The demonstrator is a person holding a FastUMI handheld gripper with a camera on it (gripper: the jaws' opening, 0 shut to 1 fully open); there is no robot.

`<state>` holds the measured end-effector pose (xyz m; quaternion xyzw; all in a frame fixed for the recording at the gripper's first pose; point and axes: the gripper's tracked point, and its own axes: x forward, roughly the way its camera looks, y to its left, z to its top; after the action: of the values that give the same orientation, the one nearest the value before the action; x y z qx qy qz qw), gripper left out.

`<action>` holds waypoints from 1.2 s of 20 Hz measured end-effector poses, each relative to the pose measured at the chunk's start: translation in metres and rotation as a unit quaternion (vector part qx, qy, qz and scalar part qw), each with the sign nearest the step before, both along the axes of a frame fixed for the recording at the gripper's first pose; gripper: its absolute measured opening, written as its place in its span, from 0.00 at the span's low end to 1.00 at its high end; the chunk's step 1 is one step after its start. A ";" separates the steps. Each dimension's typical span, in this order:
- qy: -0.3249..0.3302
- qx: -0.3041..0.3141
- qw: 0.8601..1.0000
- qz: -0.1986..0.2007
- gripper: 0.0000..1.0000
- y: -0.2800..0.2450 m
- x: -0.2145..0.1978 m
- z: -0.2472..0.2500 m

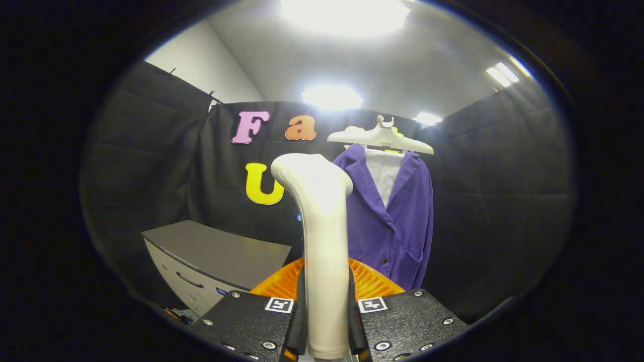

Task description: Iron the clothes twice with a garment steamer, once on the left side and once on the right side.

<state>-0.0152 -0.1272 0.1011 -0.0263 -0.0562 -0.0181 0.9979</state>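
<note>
A white garment steamer (322,236) stands upright between my fingers, its handle pinched on both sides and its head rising above them. My gripper (327,322) is shut on that handle. Beyond the steamer hangs a purple jacket (397,221) over a white shirt (383,176), both on a white hanger (381,137) against the black cloth wall. The steamer's head covers the jacket's left shoulder and sleeve. The jacket's buttoned front and right sleeve show, some way ahead of the steamer and slightly to its right.
A grey cabinet (216,259) with drawers stands low to the left of the fingers, in front of the black cloth wall. Bright ceiling lights are overhead.
</note>
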 end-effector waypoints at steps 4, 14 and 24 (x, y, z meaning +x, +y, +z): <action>-0.017 0.001 1.000 -0.013 0.32 -0.014 0.010 0.025; -0.038 0.015 0.995 -0.094 0.32 -0.053 0.097 0.063; -0.053 0.017 0.985 -0.166 0.32 -0.070 0.167 0.064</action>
<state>0.1517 -0.1976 0.1647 -0.0176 -0.1034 -0.1860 0.9769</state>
